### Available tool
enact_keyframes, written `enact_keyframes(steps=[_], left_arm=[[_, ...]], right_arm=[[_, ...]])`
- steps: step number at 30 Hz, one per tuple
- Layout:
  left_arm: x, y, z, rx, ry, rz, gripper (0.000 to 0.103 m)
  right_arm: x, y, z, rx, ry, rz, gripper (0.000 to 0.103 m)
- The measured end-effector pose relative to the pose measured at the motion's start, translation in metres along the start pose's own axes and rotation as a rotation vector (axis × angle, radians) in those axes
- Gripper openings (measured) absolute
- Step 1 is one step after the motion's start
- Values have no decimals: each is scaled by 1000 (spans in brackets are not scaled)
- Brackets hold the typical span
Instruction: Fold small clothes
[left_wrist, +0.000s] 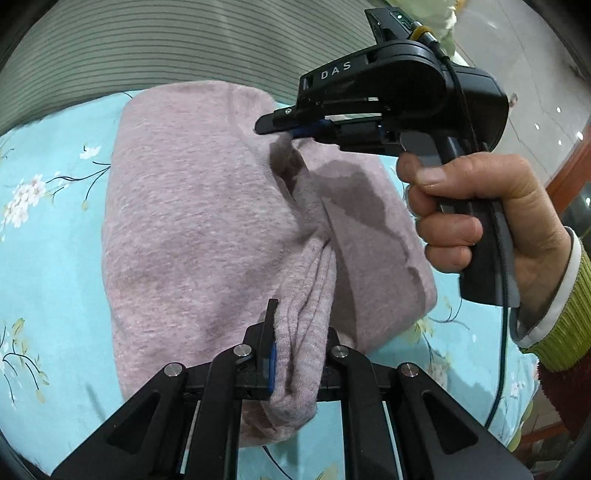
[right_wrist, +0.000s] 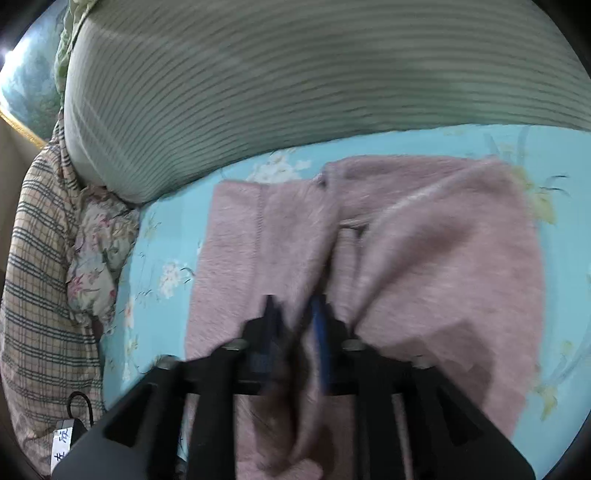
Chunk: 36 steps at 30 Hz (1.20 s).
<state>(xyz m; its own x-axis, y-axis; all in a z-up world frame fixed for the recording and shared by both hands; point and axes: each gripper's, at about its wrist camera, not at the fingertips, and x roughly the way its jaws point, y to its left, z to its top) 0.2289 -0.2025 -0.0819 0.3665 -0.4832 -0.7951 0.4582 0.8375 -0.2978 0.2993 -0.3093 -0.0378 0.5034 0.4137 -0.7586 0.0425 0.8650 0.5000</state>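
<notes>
In the left wrist view, the left gripper (left_wrist: 295, 332) sits nearest, its jaws clenched on a bunched fold of the pink garment (left_wrist: 192, 206). The gathered cloth runs up between the two fingers (left_wrist: 270, 325) and spills down past them toward the bottom of the frame. Beyond it, the garment lies spread over a blue floral sheet (left_wrist: 48, 258), partly lifted where both tools pull at it, with creases running from one grip to the other. Farther up and to the right, the right gripper (left_wrist: 284, 129) comes in sideways, its tips pinching another gathered bit of the same garment. A bare hand (left_wrist: 480, 218) wraps its handle, with a green ribbed cuff (left_wrist: 565, 317) at the wrist and a thin cable (left_wrist: 500, 362) hanging below. At the far side, a grey-green striped cushion (left_wrist: 129, 48) borders the sheet.

In the right wrist view, which is blurred, the right gripper (right_wrist: 295, 314) is closest, and a ridge of the garment (right_wrist: 443, 258) passes between its dark fingers (right_wrist: 269, 317); the jaws are drawn in on the cloth. The garment fans out ahead to both sides, resting on the sheet (right_wrist: 162, 229). To the left lie a small floral pillow (right_wrist: 96, 258) and, beside it, a plaid blanket (right_wrist: 37, 258). A white label (right_wrist: 61, 443) with dark characters shows at the lower left. Farthest back, the striped cushion (right_wrist: 295, 74) fills the top of the frame.
</notes>
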Motion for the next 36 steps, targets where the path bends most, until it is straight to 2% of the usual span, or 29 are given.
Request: enact_keyframes(steps=[1, 2, 3, 6, 8, 10, 11, 13, 15, 16, 20, 21, 23, 24, 25, 29, 30, 32, 34, 35, 36], left_arm=[[-1, 0, 0, 2, 0, 3, 10], [-1, 1, 0, 0, -1, 3, 10], [-2, 3, 0, -8, -1, -2, 10], [-5, 8, 2, -26, -8, -18, 10], [-9, 9, 2, -27, -14, -22, 10], [-12, 9, 1, -24, -21, -24, 10], [-14, 8, 1, -22, -23, -24, 10], [-16, 8, 0, -16, -23, -19, 10], [-17, 6, -2, -12, -25, -14, 10], [-18, 5, -2, -11, -27, -12, 10], [-28, -6, 5, 3, -52, -35, 10], [-33, -9, 7, 11, -62, -46, 10], [-35, -18, 11, 30, -71, -69, 10], [-35, -22, 12, 40, -73, -67, 10], [-33, -24, 13, 43, -72, -57, 10], [-29, -10, 11, -11, -46, -69, 10], [-30, -6, 10, -21, -46, -75, 10], [-34, -5, 8, -12, -50, -69, 10], [-36, -7, 6, -2, -51, -67, 10], [-39, -8, 5, 2, -53, -64, 10], [-37, -10, 5, 6, -55, -60, 10]], right_arm=[[-8, -1, -2, 9, -26, -11, 70], [-14, -2, -4, 23, -48, -12, 75], [-18, -3, -6, 35, -48, 4, 75], [-2, -3, -12, 58, 67, 65, 75], [11, 2, -14, 58, 108, 92, 72], [22, 8, -10, 71, 118, 129, 56], [27, 10, -7, 77, 115, 134, 51], [34, 13, -1, 88, 113, 133, 33], [39, 17, 5, 75, 122, 119, 20], [35, 21, 6, 53, 113, 118, 18], [-8, 29, 10, -4, 20, 189, 16], [-15, 27, 10, -2, 10, 191, 20], [-18, 18, 12, 9, 27, 172, 34], [-13, 13, 12, 20, 59, 165, 53], [-8, 9, 10, 34, 86, 162, 55], [4, 8, -2, 29, 110, 189, 55], [9, 10, -4, 23, 110, 183, 52], [16, 14, -4, 20, 107, 179, 44], [20, 21, -2, 4, 99, 164, 28], [18, 24, 0, -8, 93, 157, 26], [14, 29, 2, -23, 84, 158, 19]])
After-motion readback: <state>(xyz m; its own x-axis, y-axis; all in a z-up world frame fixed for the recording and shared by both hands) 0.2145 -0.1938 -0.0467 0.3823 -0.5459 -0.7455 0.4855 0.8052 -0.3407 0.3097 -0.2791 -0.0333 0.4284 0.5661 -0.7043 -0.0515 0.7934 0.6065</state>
